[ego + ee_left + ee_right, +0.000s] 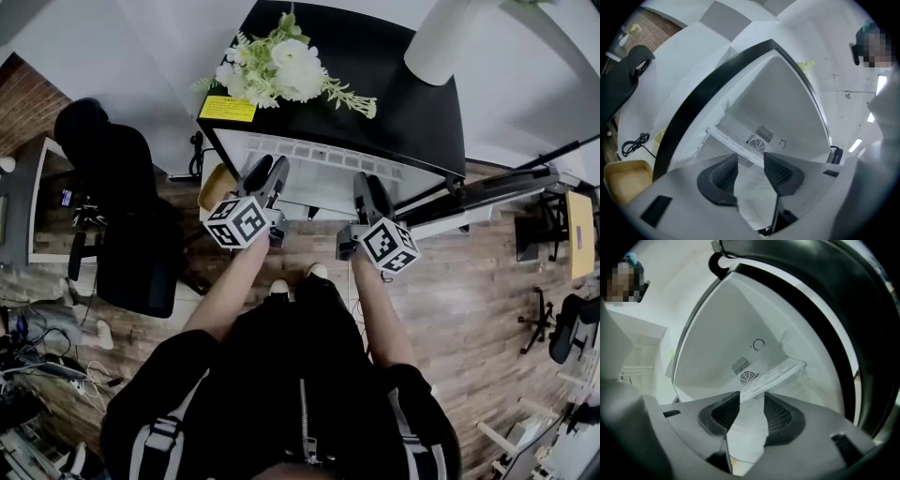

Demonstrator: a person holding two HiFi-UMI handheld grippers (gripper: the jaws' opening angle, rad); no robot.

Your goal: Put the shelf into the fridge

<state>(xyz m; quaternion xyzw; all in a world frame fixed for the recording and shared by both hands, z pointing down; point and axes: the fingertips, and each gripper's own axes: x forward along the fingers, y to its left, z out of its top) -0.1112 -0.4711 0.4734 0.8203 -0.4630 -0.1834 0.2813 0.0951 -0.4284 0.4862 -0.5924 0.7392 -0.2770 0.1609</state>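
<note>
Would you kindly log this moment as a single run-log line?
stage: shelf inside fridge | left tongs: open, empty | right tongs: open, empty | both pointing into fridge

Fridge (pixel 403 103): black top and frame, white inside.
Shelf (pixel 733 146): white.
Flowers (pixel 281 66): white, green leaves.
Label (pixel 227 109): yellow.
Left gripper (pixel 266 171), right gripper (pixel 372 186): black jaws, cubes of black-and-white square markers.
Floor (pixel 469 281): brown wood planks.
Chair (pixel 131 225): black.
Jacket (pixel 281 375): black, white stripes.

White flowers (pixel 281 66); black chair (pixel 139 239), probably office type
</note>
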